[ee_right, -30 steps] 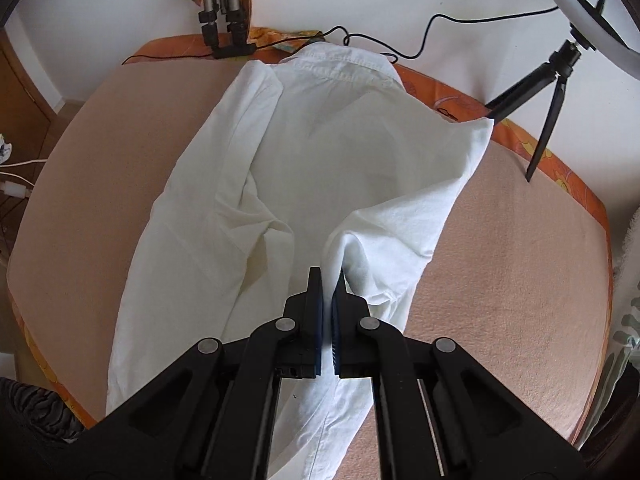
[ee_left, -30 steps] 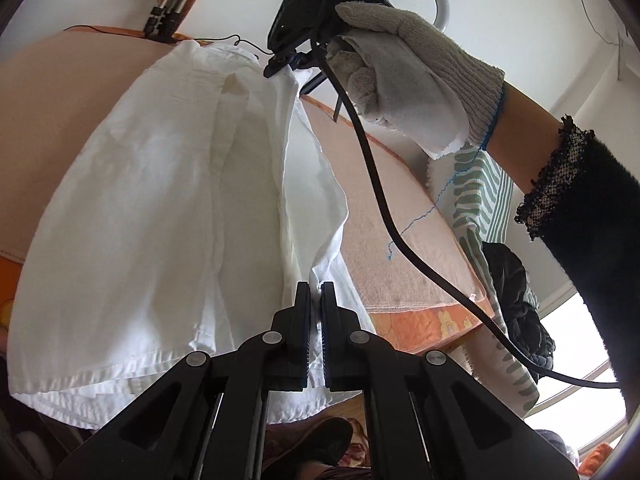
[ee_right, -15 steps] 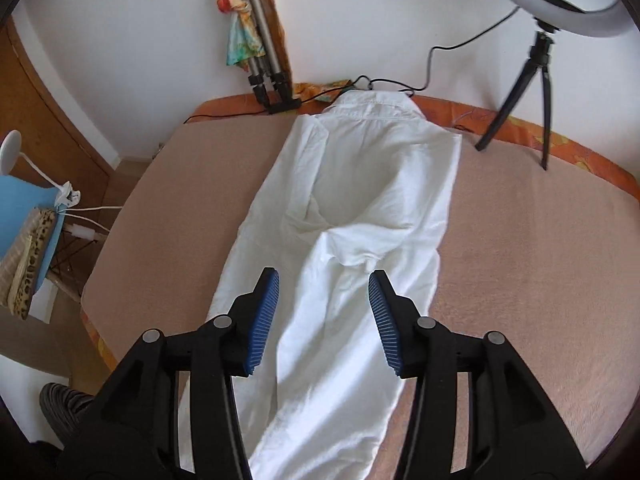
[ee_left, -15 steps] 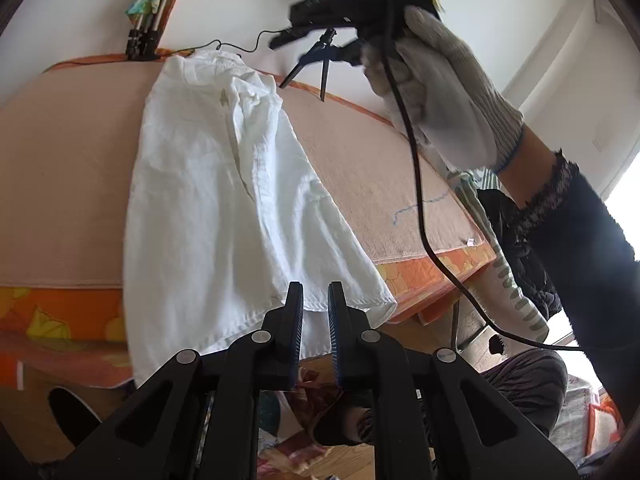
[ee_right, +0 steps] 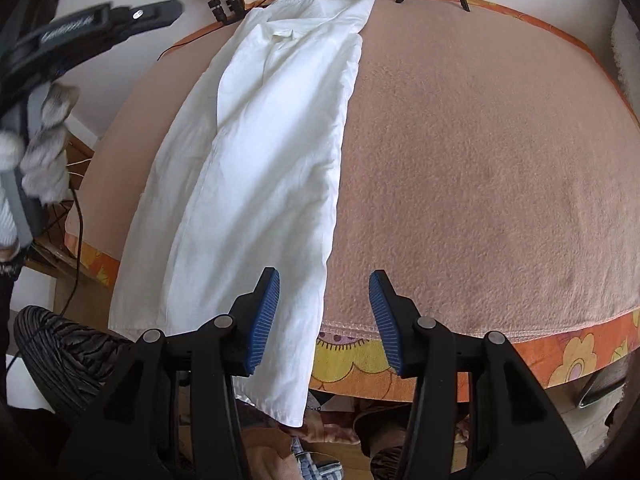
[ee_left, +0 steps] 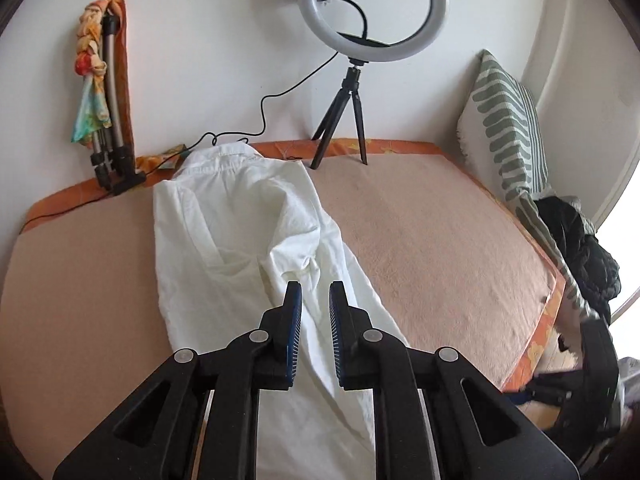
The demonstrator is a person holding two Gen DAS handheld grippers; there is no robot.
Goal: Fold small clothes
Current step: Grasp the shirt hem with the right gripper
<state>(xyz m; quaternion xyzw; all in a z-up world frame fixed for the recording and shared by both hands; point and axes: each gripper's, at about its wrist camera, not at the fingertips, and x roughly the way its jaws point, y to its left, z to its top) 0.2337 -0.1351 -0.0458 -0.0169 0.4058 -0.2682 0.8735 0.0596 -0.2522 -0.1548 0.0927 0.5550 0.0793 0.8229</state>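
Right wrist: one white shirt (ee_right: 256, 152), one blanket (ee_right: 480, 140).

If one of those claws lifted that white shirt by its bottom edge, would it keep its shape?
Probably not. The white shirt looks thin and creased, so it would likely droop. Its hem already hangs limp over the table edge, suggesting it's light and may slide when pulled.
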